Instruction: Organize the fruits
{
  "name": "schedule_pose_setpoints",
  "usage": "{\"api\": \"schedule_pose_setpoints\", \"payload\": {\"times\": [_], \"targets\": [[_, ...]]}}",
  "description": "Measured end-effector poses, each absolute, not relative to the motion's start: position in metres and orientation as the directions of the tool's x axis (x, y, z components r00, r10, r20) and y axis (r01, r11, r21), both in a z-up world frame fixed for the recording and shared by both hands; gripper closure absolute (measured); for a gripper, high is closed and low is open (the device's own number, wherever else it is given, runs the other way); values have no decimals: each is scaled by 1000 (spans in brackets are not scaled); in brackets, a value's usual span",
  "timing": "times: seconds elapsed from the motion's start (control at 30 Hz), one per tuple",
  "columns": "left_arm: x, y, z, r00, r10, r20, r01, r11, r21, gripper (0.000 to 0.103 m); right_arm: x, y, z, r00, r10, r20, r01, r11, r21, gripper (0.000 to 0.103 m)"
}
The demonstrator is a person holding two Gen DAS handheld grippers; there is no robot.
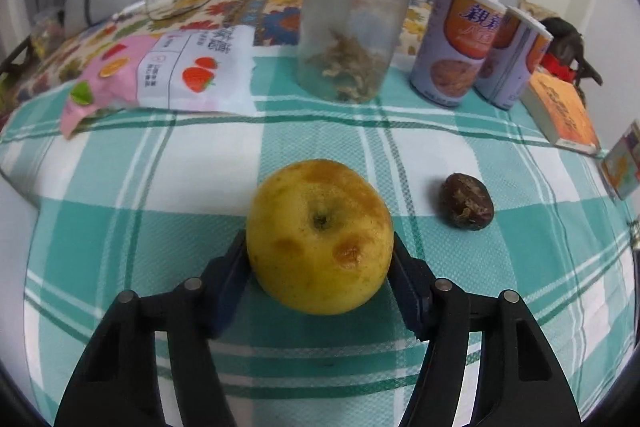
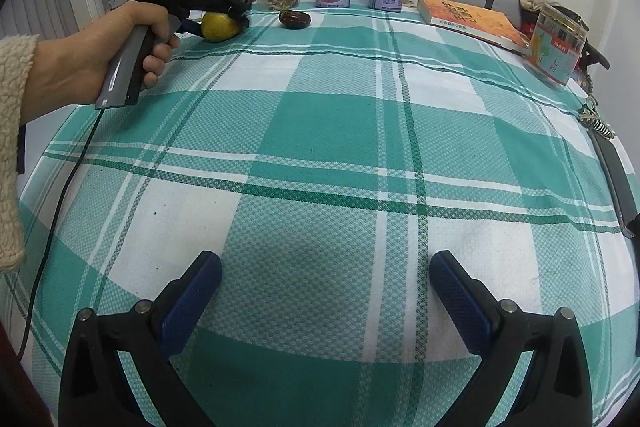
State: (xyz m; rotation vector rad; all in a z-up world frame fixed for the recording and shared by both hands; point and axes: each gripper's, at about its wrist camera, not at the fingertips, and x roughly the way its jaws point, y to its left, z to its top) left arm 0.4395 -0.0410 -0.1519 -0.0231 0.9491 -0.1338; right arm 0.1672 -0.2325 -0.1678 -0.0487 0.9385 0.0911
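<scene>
Covering the whole bed, a teal and white plaid cloth [image 2: 340, 115] lay flat, and everything else sat on it. At about eleven o'clock from the middle of the cloth lay a pink and white snack bag [image 1: 168, 71] printed with strawberries. At twelve o'clock stood a clear jar [image 1: 352, 27] with a black lid, and at one o'clock two purple tins [image 1: 460, 43] stood side by side, touching. An orange book [image 2: 472, 17] lay at two o'clock. The person's left hand [image 2: 120, 43] gripped the handle of the left gripper [image 1: 320, 267], whose blue pads pressed both sides of a bruised yellow apple [image 1: 320, 239] resting on the cloth. Just at its three o'clock sat a small dark brown wrinkled fruit [image 1: 467, 206], apart from it. The right gripper [image 2: 326, 277] hung over bare cloth, jaws spread wide around nothing.
</scene>
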Motion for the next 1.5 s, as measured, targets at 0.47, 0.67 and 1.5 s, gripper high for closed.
{"api": "schedule_pose_setpoints", "payload": {"times": [0.47, 0.67, 1.5], "targets": [[260, 1, -117, 516, -170, -840, 224, 973, -59, 37, 167, -232, -168, 587, 55, -808, -99, 995, -4, 0], [200, 8, -142, 502, -133, -855, 219, 976, -24, 37, 168, -232, -167, 587, 54, -808, -99, 995, -6, 0], [132, 50, -119, 592, -234, -772, 94, 971, -222, 14, 336, -240, -100, 568, 312, -762, -155, 949, 274, 10]]}}
